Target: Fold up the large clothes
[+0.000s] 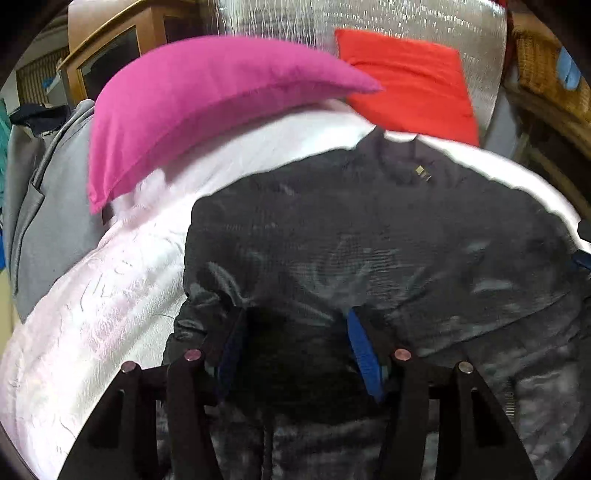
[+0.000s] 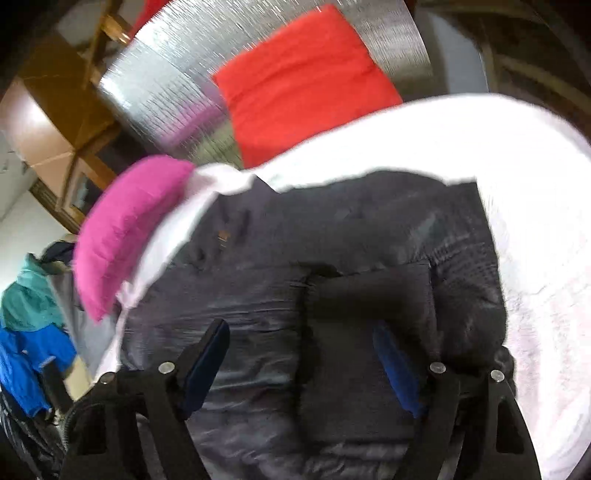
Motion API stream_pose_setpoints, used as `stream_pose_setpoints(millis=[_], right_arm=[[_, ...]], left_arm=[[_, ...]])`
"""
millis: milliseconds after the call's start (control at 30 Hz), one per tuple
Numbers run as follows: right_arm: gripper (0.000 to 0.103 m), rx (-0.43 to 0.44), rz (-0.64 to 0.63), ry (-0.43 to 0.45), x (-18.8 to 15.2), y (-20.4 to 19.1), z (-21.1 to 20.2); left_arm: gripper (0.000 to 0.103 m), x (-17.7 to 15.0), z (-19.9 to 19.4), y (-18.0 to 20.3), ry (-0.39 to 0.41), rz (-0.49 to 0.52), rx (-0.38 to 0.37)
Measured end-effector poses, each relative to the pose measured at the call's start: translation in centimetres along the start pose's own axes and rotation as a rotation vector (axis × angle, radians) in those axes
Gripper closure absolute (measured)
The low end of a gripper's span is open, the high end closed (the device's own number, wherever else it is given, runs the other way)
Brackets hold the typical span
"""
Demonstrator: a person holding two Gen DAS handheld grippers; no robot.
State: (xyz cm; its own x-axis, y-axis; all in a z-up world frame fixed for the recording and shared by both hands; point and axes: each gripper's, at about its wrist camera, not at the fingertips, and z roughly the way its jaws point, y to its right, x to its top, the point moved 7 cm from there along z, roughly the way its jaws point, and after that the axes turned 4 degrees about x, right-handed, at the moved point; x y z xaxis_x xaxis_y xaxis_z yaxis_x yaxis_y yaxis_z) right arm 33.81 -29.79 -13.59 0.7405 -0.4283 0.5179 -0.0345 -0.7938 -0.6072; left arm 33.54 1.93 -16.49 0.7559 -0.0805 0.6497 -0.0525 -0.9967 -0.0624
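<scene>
A dark grey padded jacket lies spread on a white bedspread, its collar and small gold zip pull at the far side. My left gripper hovers over the near part of the jacket. Its blue pads stand apart and dark fabric lies under the gap, not pinched. In the right wrist view the jacket has a sleeve with a black knit cuff folded across its body. My right gripper stands wide open just above that sleeve, with the pads clear of the cloth.
A pink pillow and a red pillow lean on a silver quilted headboard. A grey garment lies at the bed's left edge, near a wooden cabinet. Teal and blue clothes are piled beyond the bed.
</scene>
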Motion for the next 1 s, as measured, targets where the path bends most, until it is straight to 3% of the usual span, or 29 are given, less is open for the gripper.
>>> stream_pose_setpoints(millis=[133, 233, 267, 333, 400, 467, 567, 667, 767, 933, 1000], right_arm=[[0.019, 0.004, -0.052, 0.024, -1.3, -0.7, -3.3], [0.016, -0.029, 0.011, -0.065, -3.3, 1.7, -1.7], [0.016, -0.037, 0.031, -0.099, -3.5, 2.5, -0.4], [0.017, -0.051, 0.020, -0.073, -3.3, 2.2, -0.7], [0.017, -0.022, -0.004, -0.050, -2.9, 0.9, -2.2], [0.017, -0.011, -0.050, -0.012, -2.6, -0.4, -3.9], [0.016, 0.000, -0.059, 0.004, -2.8, -0.6, -3.9], [0.016, -0.048, -0.017, -0.101, -4.7, 2.0, -0.4], [0.016, -0.051, -0.053, -0.078, -4.8, 1.5, -0.9], [0.016, -0.026, -0.053, -0.026, -3.8, 0.4, -2.8], [0.015, -0.061, -0.045, -0.075, -4.2, 1.4, -1.4]], left_arm=[[0.040, -0.3, -3.1, -1.8, 0.033, -0.092, -0.027], [0.035, -1.3, -2.2, -2.2, -0.008, -0.129, -0.010], [0.035, -1.6, -1.2, -1.7, -0.040, -0.123, -0.010], [0.035, -2.2, -0.2, -1.1, -0.091, -0.087, 0.039], [0.035, -1.5, -1.5, -0.7, -0.057, -0.061, 0.051], [0.035, -1.0, -2.9, -0.3, -0.020, -0.080, 0.011], [0.034, -0.8, -3.7, 0.7, 0.010, -0.089, 0.001], [0.034, -1.8, -1.9, 2.9, -0.041, -0.018, 0.015], [0.033, -2.2, -1.7, 3.3, -0.024, -0.001, 0.045], [0.033, -2.0, -2.8, 3.1, -0.032, -0.024, 0.027], [0.033, -2.2, -3.2, 3.2, -0.036, -0.017, 0.031]])
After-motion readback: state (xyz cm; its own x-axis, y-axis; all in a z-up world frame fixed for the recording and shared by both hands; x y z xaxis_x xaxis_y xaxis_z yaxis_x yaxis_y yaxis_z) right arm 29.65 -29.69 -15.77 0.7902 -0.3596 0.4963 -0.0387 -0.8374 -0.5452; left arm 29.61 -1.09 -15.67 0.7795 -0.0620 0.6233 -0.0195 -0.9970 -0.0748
